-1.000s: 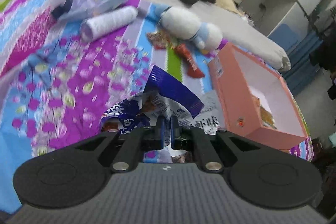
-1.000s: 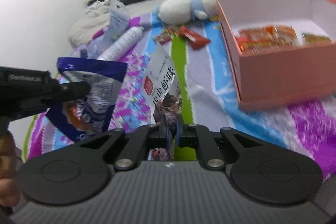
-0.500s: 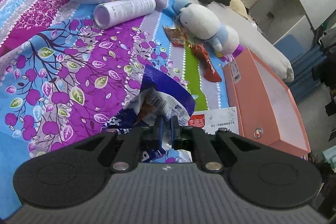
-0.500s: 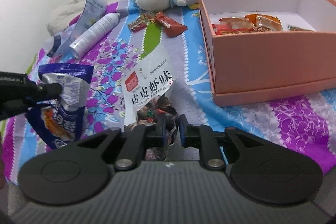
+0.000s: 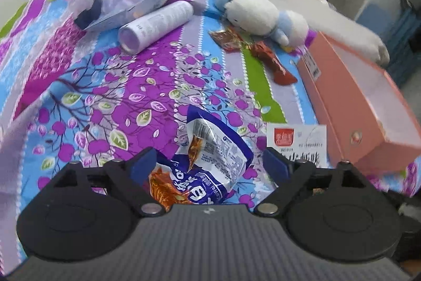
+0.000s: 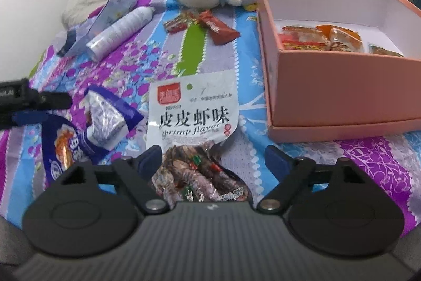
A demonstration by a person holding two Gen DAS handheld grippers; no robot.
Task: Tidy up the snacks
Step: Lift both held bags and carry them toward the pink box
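Looking from the left wrist: left gripper (image 5: 210,166) with jaws spread wide, just opened, pads off the blue snack bag (image 5: 208,165) lying crumpled between them on the floral bedspread (image 5: 105,96). Bag's long axis running near to far, torn top pointing away, white lettering upside down and too creased to read. To the right, white snack bag (image 5: 296,142) with a red logo square and black Chinese characters, partly hidden behind the right finger. Farther right, pink box (image 5: 368,128) seen from its side. Far off, a white tube (image 5: 155,26), two red wrappers (image 5: 273,62) and a plush toy (image 5: 260,15). Turning to the right wrist: right gripper (image 6: 213,161) likewise parted wide, just opened, gripping nothing, the white snack bag (image 6: 192,115) lying flat between the fingers. Readable on it: "皮皮虾味" and "shrimp flavor" under the red logo, text upright, long axis near to far, sealed top away. Blue snack bag (image 6: 86,131) just left, left gripper's fingers (image 6: 52,100) over it. Pink box (image 6: 342,96) to the right, open, holding orange-red packets (image 6: 315,38).
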